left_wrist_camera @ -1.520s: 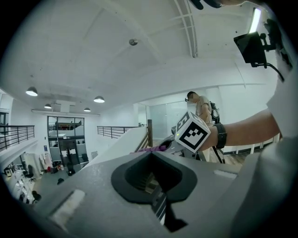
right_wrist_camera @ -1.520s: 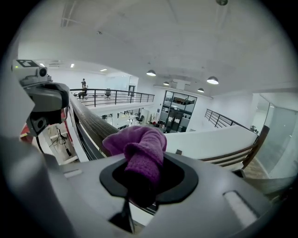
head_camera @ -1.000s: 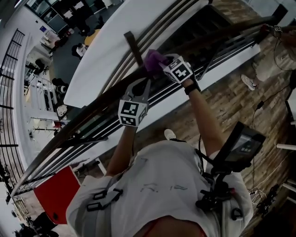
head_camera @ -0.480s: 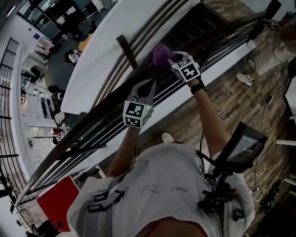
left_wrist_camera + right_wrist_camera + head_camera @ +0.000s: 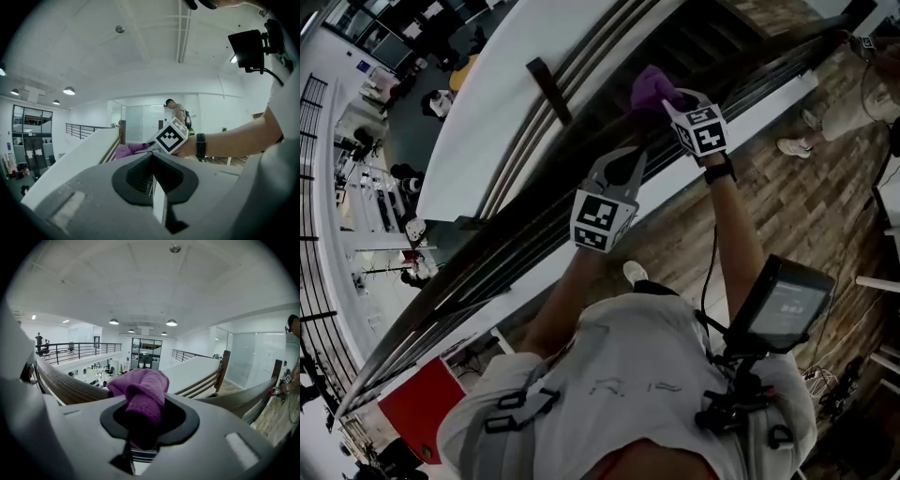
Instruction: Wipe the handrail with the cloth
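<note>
dark wooden handrail (image 5: 502, 239) runs diagonally from lower left to upper right, with thin metal bars (image 5: 534, 258) right under it. a purple cloth (image 5: 652, 89) sits bunched on top near the upper end. wood plank floor (image 5: 778, 192) is on the near side.

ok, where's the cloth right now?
The cloth is clamped in the right gripper, on the handrail, upper middle of the head view, just up the rail from the left gripper.
</note>
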`<state>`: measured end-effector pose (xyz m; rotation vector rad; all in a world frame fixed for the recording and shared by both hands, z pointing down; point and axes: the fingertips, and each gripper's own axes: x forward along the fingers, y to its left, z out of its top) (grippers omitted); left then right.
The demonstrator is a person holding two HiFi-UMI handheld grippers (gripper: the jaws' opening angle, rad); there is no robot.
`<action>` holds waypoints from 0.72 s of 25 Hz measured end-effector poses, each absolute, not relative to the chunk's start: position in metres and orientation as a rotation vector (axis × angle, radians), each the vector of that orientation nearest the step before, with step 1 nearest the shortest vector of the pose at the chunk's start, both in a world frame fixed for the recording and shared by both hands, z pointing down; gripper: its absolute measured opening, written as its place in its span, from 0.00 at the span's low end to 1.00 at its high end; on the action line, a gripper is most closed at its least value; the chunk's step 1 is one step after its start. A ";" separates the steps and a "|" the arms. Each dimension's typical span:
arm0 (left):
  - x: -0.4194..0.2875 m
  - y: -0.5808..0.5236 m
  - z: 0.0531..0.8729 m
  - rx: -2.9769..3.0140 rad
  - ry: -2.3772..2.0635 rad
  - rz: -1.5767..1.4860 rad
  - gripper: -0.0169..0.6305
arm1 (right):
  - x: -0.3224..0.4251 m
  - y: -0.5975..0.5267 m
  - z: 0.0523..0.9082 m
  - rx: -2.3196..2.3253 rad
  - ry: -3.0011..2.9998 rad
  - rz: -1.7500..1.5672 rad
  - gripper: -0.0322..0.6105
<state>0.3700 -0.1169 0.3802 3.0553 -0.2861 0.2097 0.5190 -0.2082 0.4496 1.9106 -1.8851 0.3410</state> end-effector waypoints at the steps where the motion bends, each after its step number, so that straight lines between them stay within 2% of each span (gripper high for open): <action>1: 0.377 -0.117 0.380 3.058 -0.276 0.207 0.03 | 0.530 -0.207 0.450 1.930 -1.872 0.346 0.21; 11: 0.431 -0.103 0.382 3.061 -0.190 0.227 0.03 | 0.627 -0.196 0.445 2.069 -1.789 0.369 0.21; 18: 0.432 -0.096 0.396 3.031 -0.204 0.277 0.03 | 0.704 -0.185 0.438 2.264 -1.618 0.333 0.21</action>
